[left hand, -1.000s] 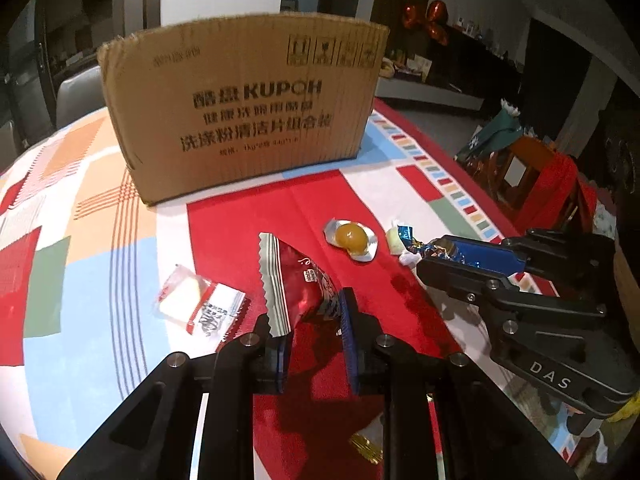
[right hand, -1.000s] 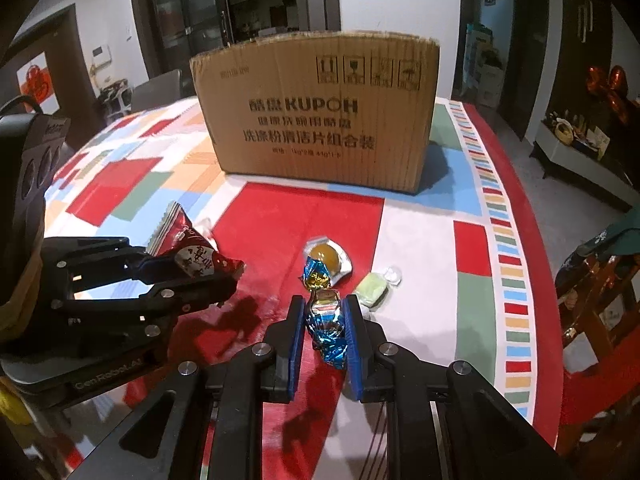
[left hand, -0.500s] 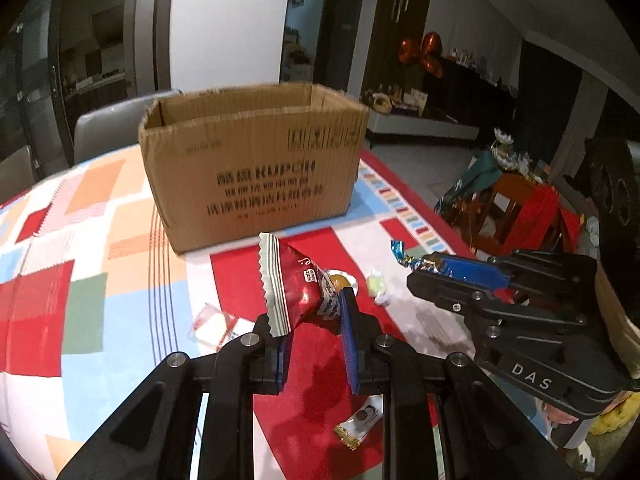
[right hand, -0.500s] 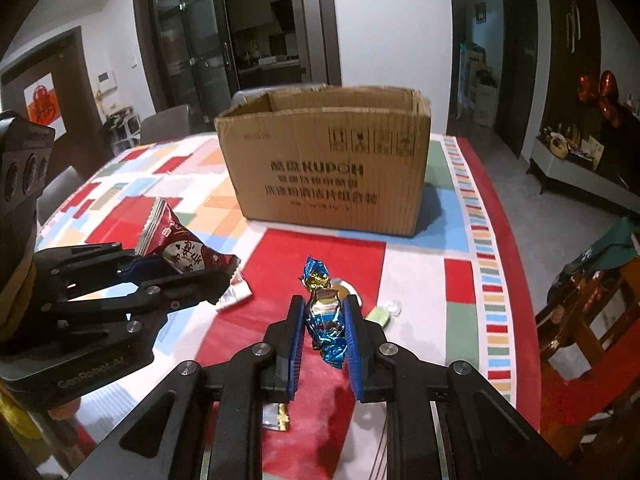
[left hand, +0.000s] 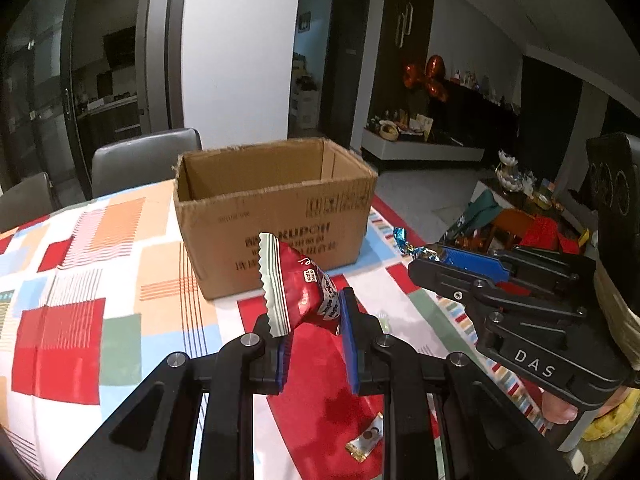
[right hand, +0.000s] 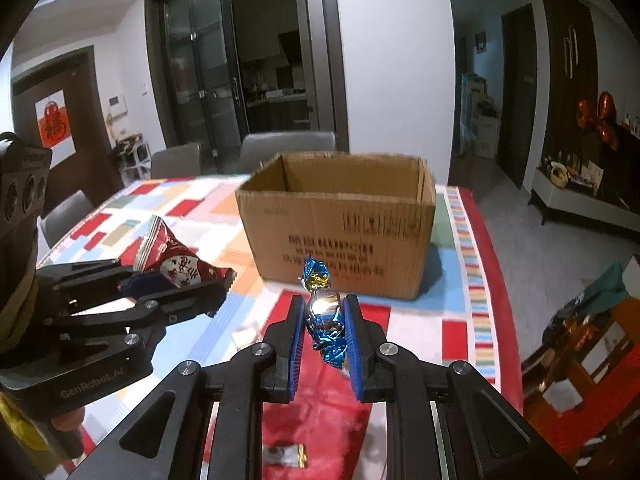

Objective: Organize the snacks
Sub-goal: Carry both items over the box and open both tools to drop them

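**Two light wrappers pinched, open carton ahead**

Seen from the left wrist, the left gripper (left hand: 314, 344) is pinching a red snack packet (left hand: 298, 286) by its lower end, so the serrated seal stands up above the jaws. Thin film like this weighs next to nothing, crumples readily and is slick; a hold across the flat sealed edge should slip less than one on the puffed middle. Beyond the packet sits the cardboard box (left hand: 276, 216), open at the top, and to the right of this gripper the right gripper (left hand: 436, 258) carries its sweet. Below the fingers a small wrapped piece (left hand: 366, 438) lies on the patterned surface (left hand: 80, 320).

From the right wrist, the right gripper (right hand: 322, 334) is pressed onto a blue foil candy (right hand: 324, 320), its twisted end poking up past the pads. Foil is slippery and the twists give no purchase, so the firm body is likely the place to squeeze. To its left, the left gripper (right hand: 200, 284) holds the packet, and the box stands ahead of both.
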